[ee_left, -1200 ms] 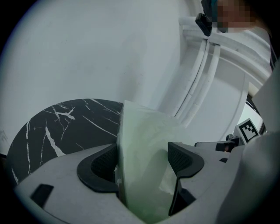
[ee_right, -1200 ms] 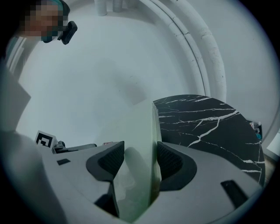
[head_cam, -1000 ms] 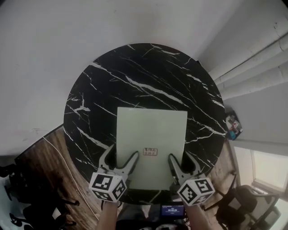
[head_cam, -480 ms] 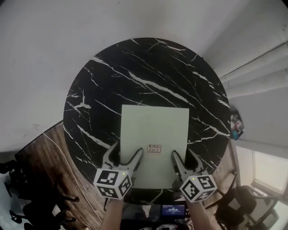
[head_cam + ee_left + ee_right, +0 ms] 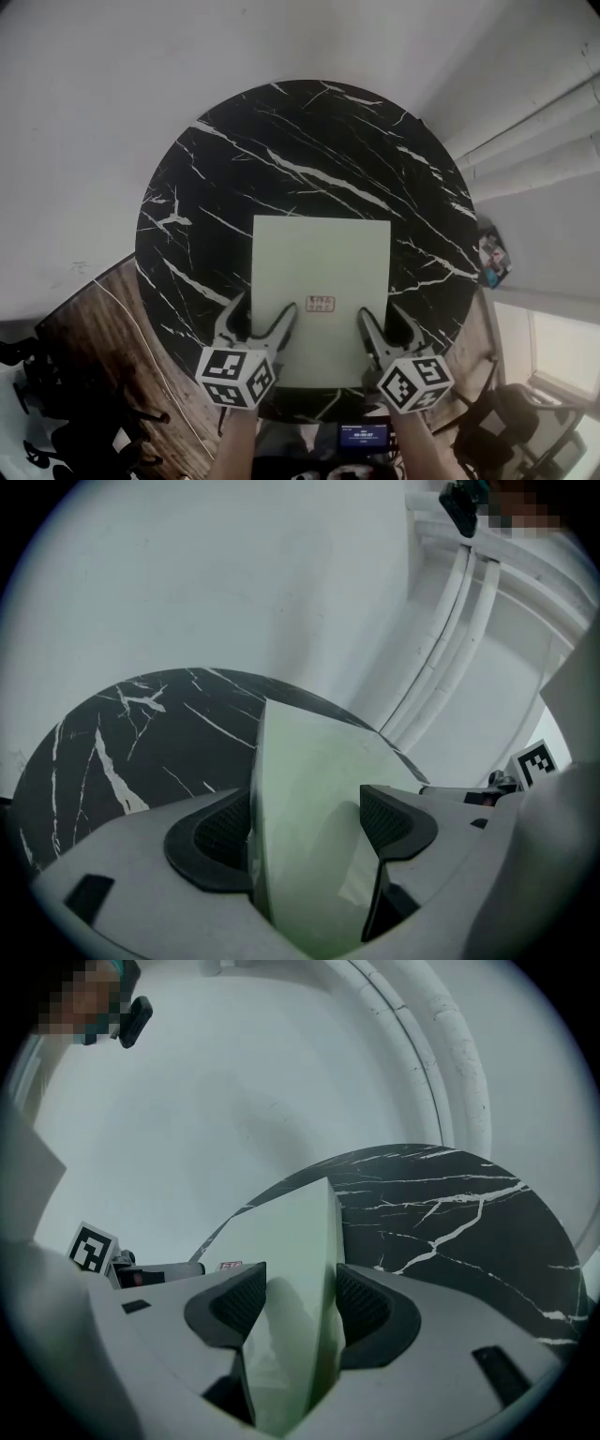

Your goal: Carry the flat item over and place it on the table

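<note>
Light soft, even, fairly bright; no hard shadows. Brightest spot in head view is window (image 5: 562, 352) at near right, slightly washed out. Faint sheen on black marble table (image 5: 309, 141). Soft jaw shadows fall on pale green sheet (image 5: 309, 789) in both gripper views. Strong fisheye bending, dark vignetted corners; nearest foreground out of focus
</note>
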`<action>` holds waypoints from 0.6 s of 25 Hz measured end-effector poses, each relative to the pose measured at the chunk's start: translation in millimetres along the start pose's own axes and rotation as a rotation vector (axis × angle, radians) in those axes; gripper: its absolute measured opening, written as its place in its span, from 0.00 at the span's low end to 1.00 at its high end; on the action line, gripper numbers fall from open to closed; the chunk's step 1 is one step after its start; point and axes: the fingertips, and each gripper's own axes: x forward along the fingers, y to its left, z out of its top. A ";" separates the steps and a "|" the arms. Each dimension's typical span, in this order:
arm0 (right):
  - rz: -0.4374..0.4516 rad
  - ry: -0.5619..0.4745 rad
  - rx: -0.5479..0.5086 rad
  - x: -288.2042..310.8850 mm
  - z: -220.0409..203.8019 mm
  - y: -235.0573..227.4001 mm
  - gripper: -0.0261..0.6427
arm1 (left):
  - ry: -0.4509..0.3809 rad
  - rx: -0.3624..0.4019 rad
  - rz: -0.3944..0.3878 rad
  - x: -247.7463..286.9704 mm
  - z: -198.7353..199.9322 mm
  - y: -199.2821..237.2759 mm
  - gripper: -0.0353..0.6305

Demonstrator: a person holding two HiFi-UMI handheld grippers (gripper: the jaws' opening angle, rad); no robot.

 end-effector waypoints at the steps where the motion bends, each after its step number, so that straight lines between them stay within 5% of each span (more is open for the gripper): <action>1: -0.006 -0.003 -0.015 -1.9 1.7 -1.0 0.36 | -0.006 0.014 0.008 -1.8 0.8 -1.0 0.61; 6: -0.033 -0.040 -0.073 -18.6 9.7 -5.1 0.36 | -0.091 0.069 0.031 -21.2 15.7 -7.5 0.59; 11: -0.058 -0.096 -0.123 -40.5 19.8 0.7 0.19 | -0.204 0.115 0.046 -47.1 39.0 -15.4 0.42; 15: -0.057 -0.134 -0.153 -58.7 26.7 11.5 0.08 | -0.225 0.146 0.057 -62.2 44.3 -20.0 0.12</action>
